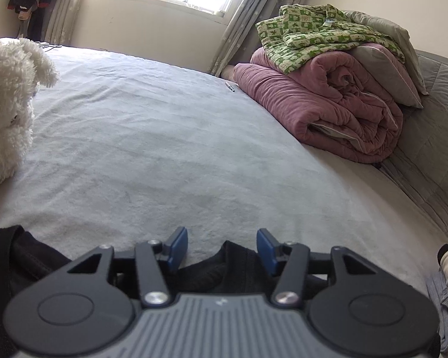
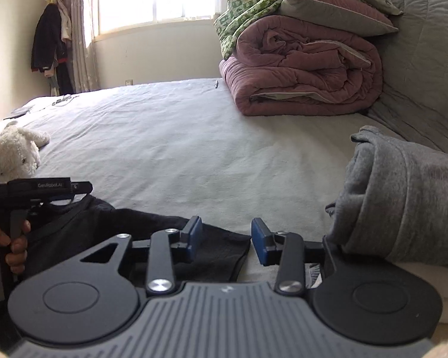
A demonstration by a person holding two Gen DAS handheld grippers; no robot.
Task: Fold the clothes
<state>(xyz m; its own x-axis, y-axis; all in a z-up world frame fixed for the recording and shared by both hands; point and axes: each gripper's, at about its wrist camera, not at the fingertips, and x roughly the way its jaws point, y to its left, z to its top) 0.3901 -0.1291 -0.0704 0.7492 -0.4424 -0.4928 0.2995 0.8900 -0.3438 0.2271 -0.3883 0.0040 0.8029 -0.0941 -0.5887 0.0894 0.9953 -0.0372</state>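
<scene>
Both the left gripper (image 1: 222, 249) and right gripper (image 2: 226, 240) are held low, angled down over the black garment (image 2: 152, 235) spread along the bed's (image 2: 179, 149) near edge, jaws apart, nothing clamped.

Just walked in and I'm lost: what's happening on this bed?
A person is folding clothes with a handheld gripper in each hand. A black garment lies at the near edge of the bed. The left gripper and right gripper both stand open over it, pads not pressing the cloth. A grey sweatshirt waits on the right; a white plush dog and folded quilts sit further back.
</scene>
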